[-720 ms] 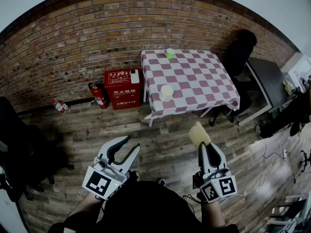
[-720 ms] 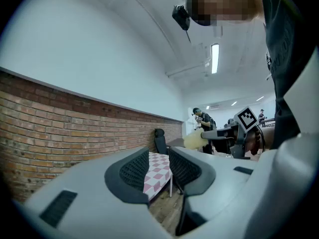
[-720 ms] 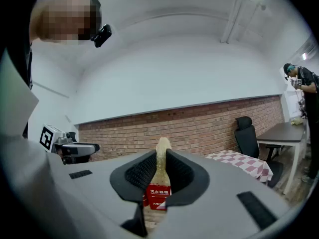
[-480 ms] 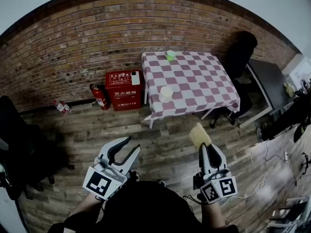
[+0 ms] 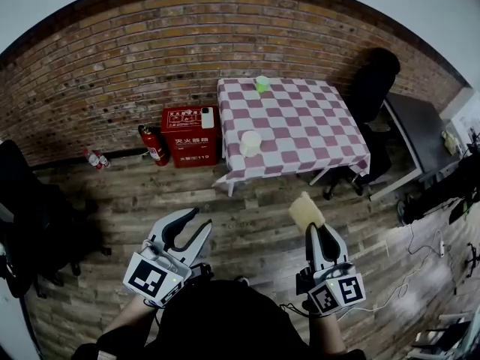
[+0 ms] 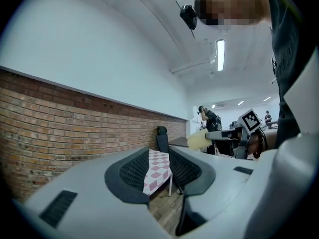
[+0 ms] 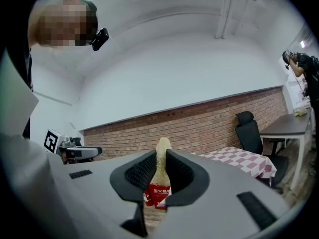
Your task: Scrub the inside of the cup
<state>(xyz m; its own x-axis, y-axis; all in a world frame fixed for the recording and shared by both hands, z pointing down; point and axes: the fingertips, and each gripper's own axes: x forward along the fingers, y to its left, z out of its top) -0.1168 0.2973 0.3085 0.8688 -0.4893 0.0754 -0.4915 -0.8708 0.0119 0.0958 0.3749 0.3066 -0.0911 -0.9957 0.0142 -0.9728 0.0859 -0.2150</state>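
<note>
Gripping sponge (image 5: 306, 210), cup (image 5: 250, 142) on table (image 5: 300, 122), contents unseen

Right hand-held gripper (image 7: 158, 176) clamped on yellow sponge (image 7: 162, 158), red cabinet (image 7: 156, 195) beyond, checkered table (image 7: 239, 159) right.

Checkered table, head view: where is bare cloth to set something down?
The checkered table is bare across its whole right half and in the middle strip between the green cup at the wall edge and the pale cup near the front-left corner. Only that left side is occupied; beside it on the floor stands a red fire-equipment box.
</note>
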